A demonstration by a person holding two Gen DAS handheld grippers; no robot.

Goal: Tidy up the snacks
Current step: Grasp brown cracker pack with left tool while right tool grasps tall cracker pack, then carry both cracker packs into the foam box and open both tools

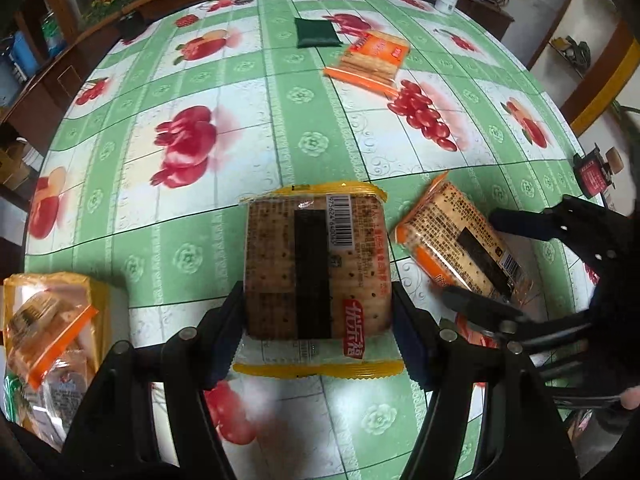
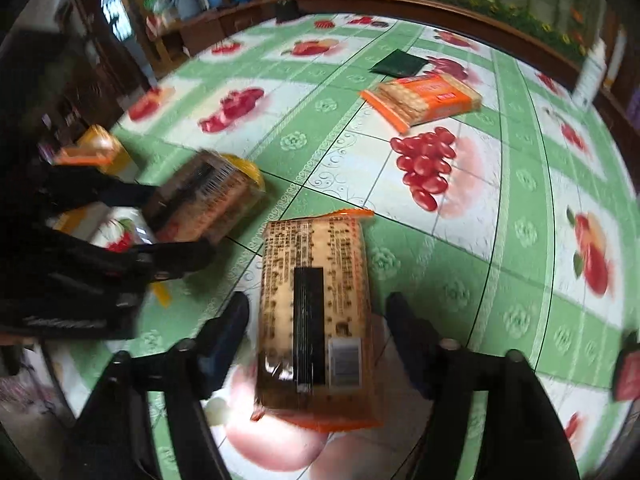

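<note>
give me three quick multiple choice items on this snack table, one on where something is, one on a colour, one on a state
1. Where does the dark green pouch lie?
A. at the far side of the table, beyond the far orange cracker pack
B. between the left gripper's fingers
C. on top of the yellow-edged cracker pack

2. What colour are the end seals of the pack between the left gripper's fingers?
A. blue
B. yellow
C. white

3. How does the right gripper stand toward the orange-edged pack in front of it?
A. open, fingers apart from the pack on both sides
C. shut tight with nothing between its fingers
B. out of sight

Answers: 1 A, the pouch sits far up the tablecloth past that pack; 2 B, yellow crimped seals show at both ends; 3 A, gaps show on each side of the pack.
</note>
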